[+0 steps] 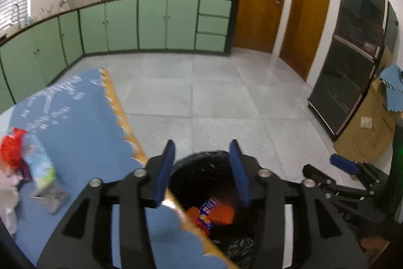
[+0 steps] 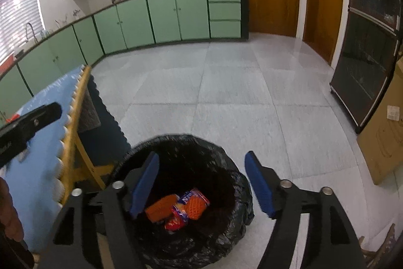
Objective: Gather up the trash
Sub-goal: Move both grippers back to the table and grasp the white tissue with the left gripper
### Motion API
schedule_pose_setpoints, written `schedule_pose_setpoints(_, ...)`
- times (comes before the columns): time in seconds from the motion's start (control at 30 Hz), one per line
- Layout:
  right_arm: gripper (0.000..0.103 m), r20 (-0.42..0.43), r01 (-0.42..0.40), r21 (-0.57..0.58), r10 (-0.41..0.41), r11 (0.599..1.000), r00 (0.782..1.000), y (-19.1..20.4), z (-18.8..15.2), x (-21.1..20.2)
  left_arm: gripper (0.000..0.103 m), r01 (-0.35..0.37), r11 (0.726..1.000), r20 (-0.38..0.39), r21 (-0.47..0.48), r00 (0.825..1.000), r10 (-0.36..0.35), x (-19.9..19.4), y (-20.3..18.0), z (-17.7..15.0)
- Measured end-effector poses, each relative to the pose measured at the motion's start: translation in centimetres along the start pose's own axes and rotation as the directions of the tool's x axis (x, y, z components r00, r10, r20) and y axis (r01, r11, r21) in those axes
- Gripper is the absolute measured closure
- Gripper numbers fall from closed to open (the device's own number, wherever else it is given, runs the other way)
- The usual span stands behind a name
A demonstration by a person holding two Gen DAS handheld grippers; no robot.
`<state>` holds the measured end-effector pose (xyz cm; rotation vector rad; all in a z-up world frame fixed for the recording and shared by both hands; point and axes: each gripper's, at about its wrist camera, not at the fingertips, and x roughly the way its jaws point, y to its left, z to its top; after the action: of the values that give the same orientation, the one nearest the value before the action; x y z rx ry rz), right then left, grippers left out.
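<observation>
Both claws hung released and empty above a bin lined with a black bag, which stood on the tiled floor just beside a desk covered in blue cloth. The left claw hovered over the desk's edge and the bin's rim; the right claw sat over the bin's mouth. Orange and red snack wrappers lay at the bottom of the bag. More trash, blurred, rested on the desk's left side
</observation>
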<state>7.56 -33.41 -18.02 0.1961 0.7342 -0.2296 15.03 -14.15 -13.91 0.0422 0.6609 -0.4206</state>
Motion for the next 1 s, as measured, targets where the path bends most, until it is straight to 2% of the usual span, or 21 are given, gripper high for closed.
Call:
schedule_pose_setpoints(0.03, 0.021, 0.014, -0.003, -0.002, 0.003, 1.000, 1.000, 0.4, 0.3, -0.4, 0.049, -0.018, 1.000, 0.019, -0.007, 1.000, 0.018, -1.0, 0.7, 0.1)
schedule_pose_setpoints(0.1, 0.007, 0.062, -0.013, -0.011, 0.014, 1.000, 0.998, 1.6, 1.1, -1.8, 0.044, -0.056, 0.998, 0.051, -0.017, 0.997, 0.057, -2.7, 1.9, 0.3)
schedule_pose_setpoints(0.2, 0.006, 0.112, -0.044, -0.038, 0.049, 0.998, 0.993, 3.9, 2.4, -3.4, 0.038, -0.130, 0.991, 0.093, -0.040, 0.987, 0.133, -5.6, 4.4, -0.1)
schedule_pose_setpoints(0.33, 0.006, 0.144, -0.133, -0.092, 0.145, 0.987, 0.979, 7.8, 3.2, -5.0, 0.033, -0.237, 0.968, 0.115, -0.084, 0.963, 0.245, -9.1, 8.2, -1.0)
schedule_pose_setpoints(0.47, 0.006, 0.147, -0.207, -0.146, 0.228, 0.967, 0.962, 11.9, 3.4, -5.7, 0.031, -0.352, 0.926, 0.111, -0.135, 0.924, 0.367, -12.2, 12.0, -2.4)
schedule_pose_setpoints(0.6, 0.006, 0.125, -0.273, -0.204, 0.301, 0.940, 0.945, 16.1, 2.8, -5.9, 0.029, -0.461, 0.868, 0.095, -0.184, 0.871, 0.483, -15.4, 16.0, -3.7)
schedule_pose_setpoints(0.7, 0.006, 0.105, -0.316, -0.244, 0.349, 0.917, 0.931, 19.2, 2.2, -5.9, 0.029, -0.509, 0.835, 0.068, -0.210, 0.844, 0.532, -16.7, 18.5, -4.9)
schedule_pose_setpoints(0.83, 0.006, 0.076, -0.364, -0.293, 0.402, 0.884, 0.913, 23.2, 1.2, -5.6, 0.029, -0.523, 0.819, 0.024, -0.238, 0.840, 0.543, -17.1, 21.3, -6.2)
schedule_pose_setpoints(0.93, 0.006, 0.052, -0.374, -0.326, 0.412, 0.868, 0.910, 25.6, 0.6, -5.0, 0.029, -0.517, 0.822, -0.008, -0.239, 0.848, 0.531, -16.3, 22.7, -6.7)
schedule_pose_setpoints(1.0, 0.006, 0.040, -0.379, -0.338, 0.415, 0.862, 0.909, 26.5, 0.4, -4.6, 0.029, -0.498, 0.831, -0.032, -0.248, 0.862, 0.506, -15.7, 23.6, -7.4)
